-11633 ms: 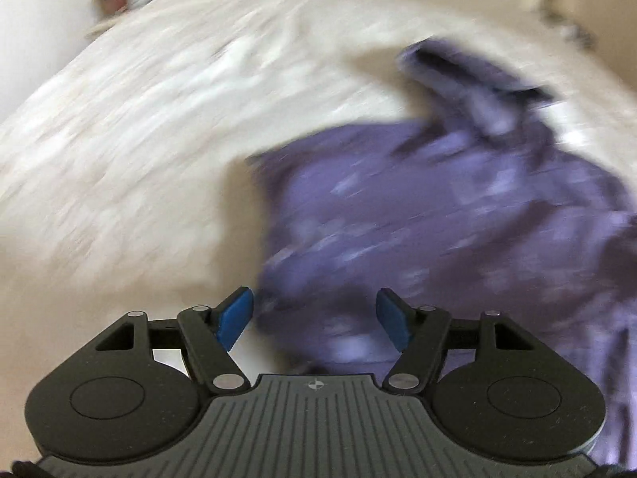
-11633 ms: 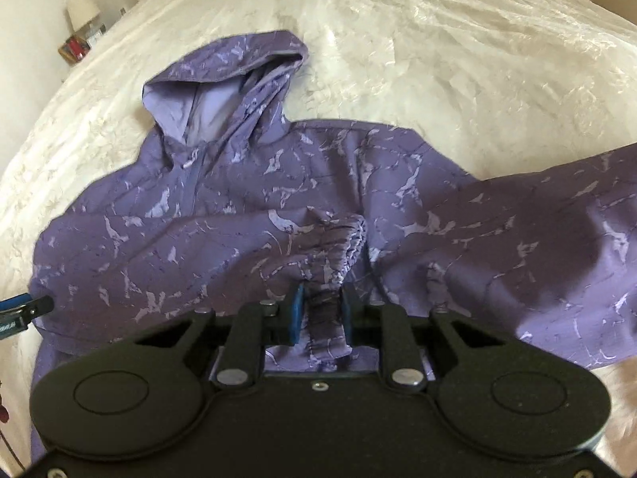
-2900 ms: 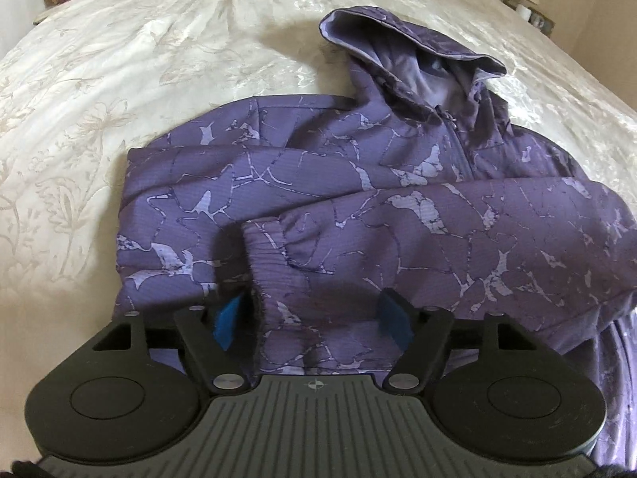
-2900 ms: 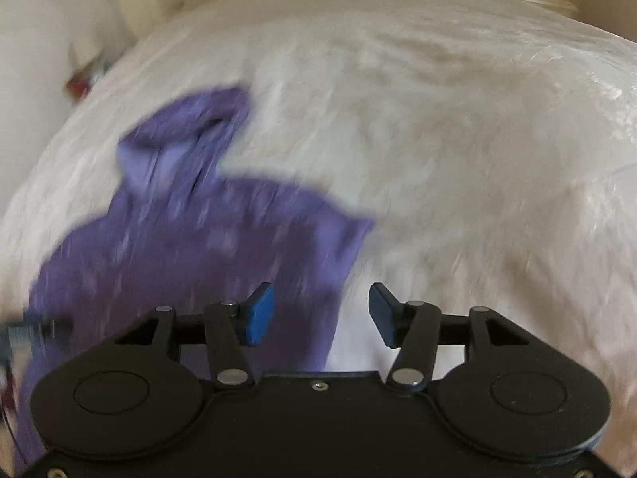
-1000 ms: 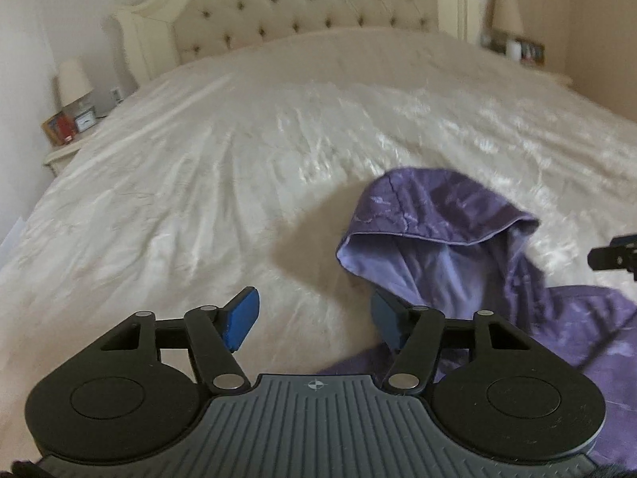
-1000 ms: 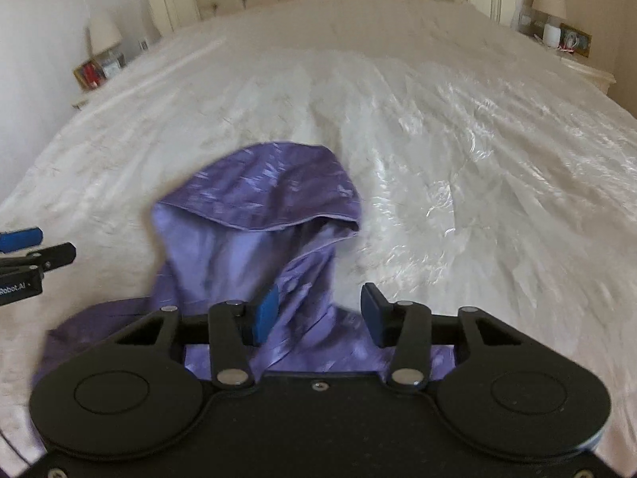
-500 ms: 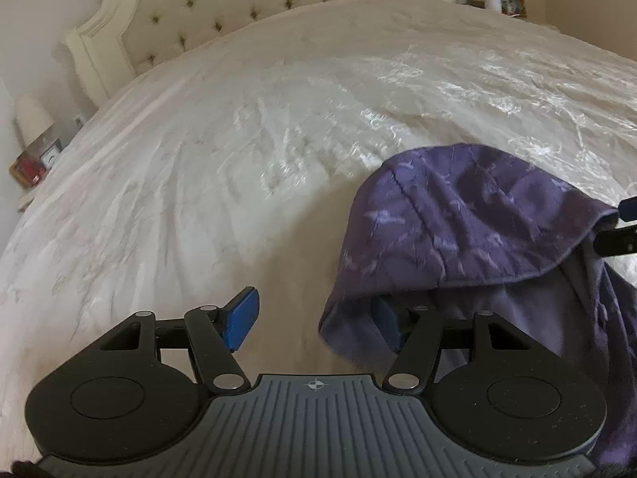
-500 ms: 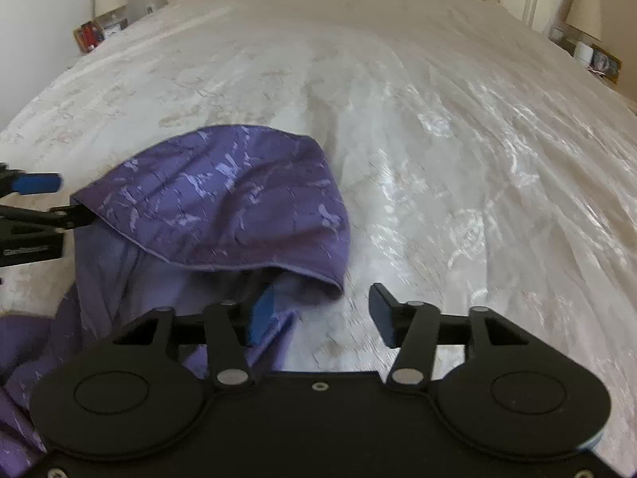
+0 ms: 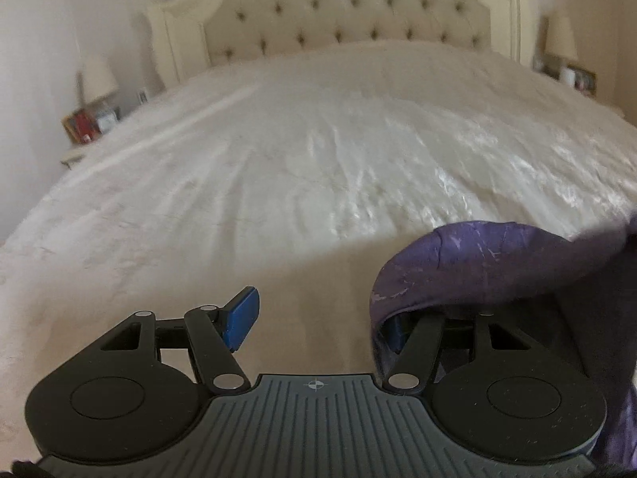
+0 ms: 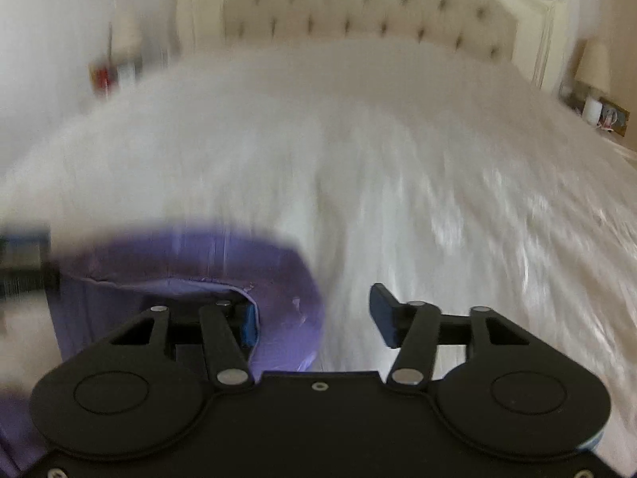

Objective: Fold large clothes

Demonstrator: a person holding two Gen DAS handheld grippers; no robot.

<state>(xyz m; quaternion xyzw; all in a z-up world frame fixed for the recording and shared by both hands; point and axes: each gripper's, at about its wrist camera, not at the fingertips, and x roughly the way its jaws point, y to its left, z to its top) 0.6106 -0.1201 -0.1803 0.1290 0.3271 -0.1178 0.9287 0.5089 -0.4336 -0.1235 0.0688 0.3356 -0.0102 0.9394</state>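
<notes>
The purple patterned hooded jacket lies on the bed, and only its hood shows. My left gripper is open at the hood's left side, and the rim drapes over its right finger. My right gripper is open at the hood's right side. Its left finger sits inside the hood opening, so the hood's corner lies loose between the jaws with neither pad pressing on it. The right wrist view is blurred. A blurred part of my left gripper shows at that view's left edge.
The white bedspread stretches ahead to a tufted cream headboard. A bedside table with a lamp and frames stands at the left, and another lamp at the right.
Both grippers have slid in at the hood's two sides. The hood now sits low in each view over an inner finger, and the headboard has come into view.
</notes>
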